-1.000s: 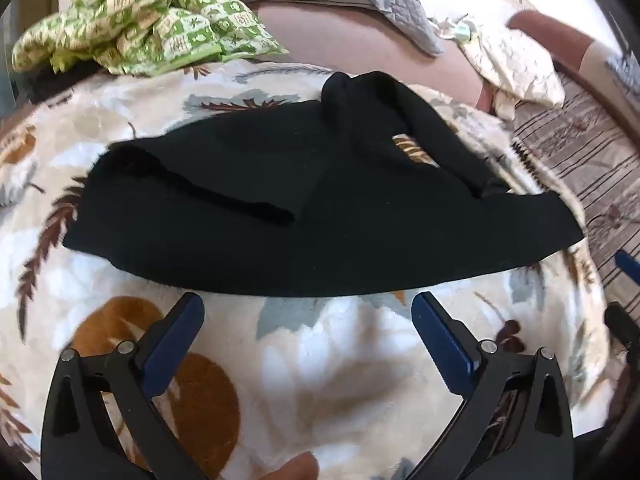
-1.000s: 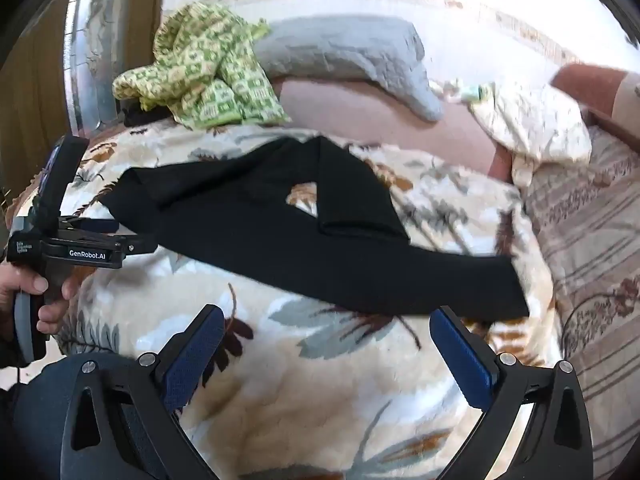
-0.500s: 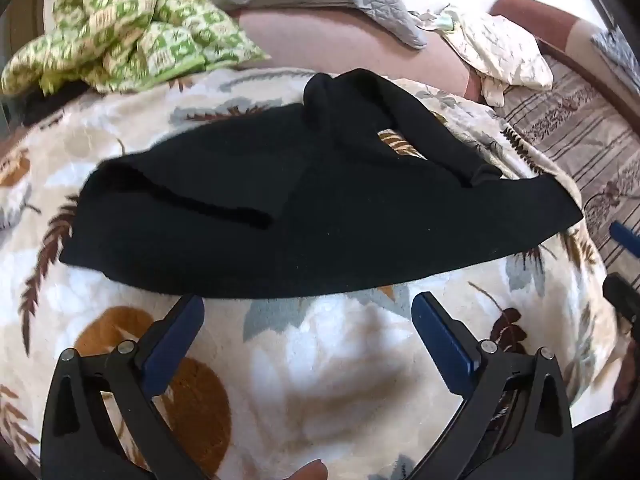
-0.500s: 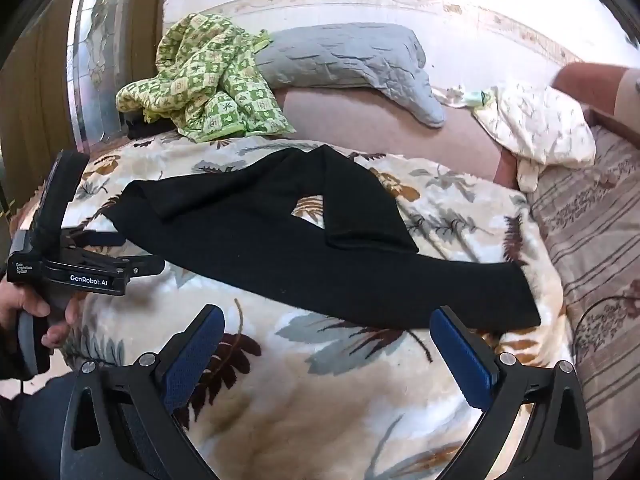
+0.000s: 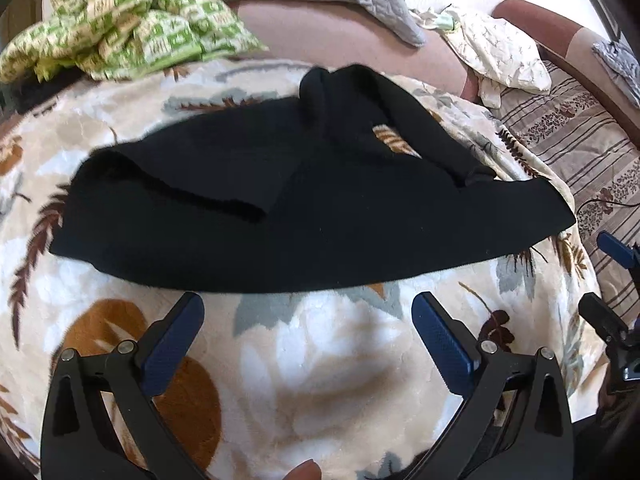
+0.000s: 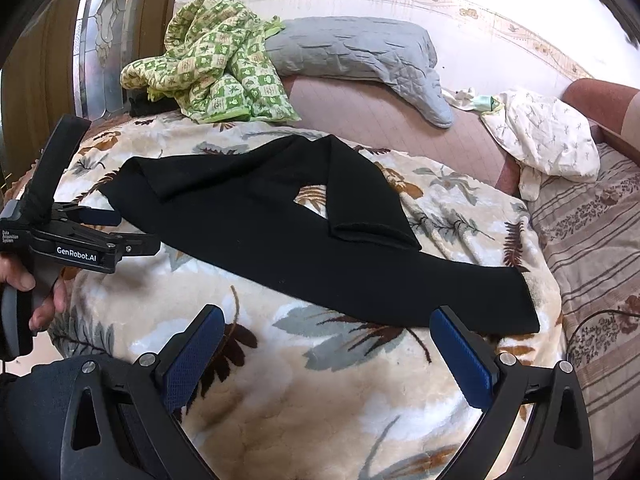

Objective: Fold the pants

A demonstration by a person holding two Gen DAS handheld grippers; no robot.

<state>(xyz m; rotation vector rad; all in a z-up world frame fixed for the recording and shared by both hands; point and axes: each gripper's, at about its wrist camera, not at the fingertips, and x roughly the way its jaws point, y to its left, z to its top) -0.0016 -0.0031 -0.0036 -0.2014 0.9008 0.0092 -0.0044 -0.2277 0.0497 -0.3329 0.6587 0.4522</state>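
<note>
Black pants (image 5: 320,208) lie spread on a leaf-patterned blanket (image 5: 304,360), one leg bent back over the other with a small gap of blanket showing. They also show in the right wrist view (image 6: 280,232). My left gripper (image 5: 308,320) is open and empty, just short of the pants' near edge. My right gripper (image 6: 328,340) is open and empty, near the pants' right leg end. The left gripper also shows at the left of the right wrist view (image 6: 100,216), beside the pants' waist end.
A green checked blanket (image 6: 212,68) and a grey quilted pillow (image 6: 352,48) lie at the back. A cream cloth (image 6: 548,136) lies at the right on a striped bedcover (image 6: 592,240). A thin black cable (image 6: 592,320) runs over the bedcover.
Both grippers have drawn back and risen slightly, so the pants sit a little lower and fuller in view. The pants have not moved. Both grippers stay open.
</note>
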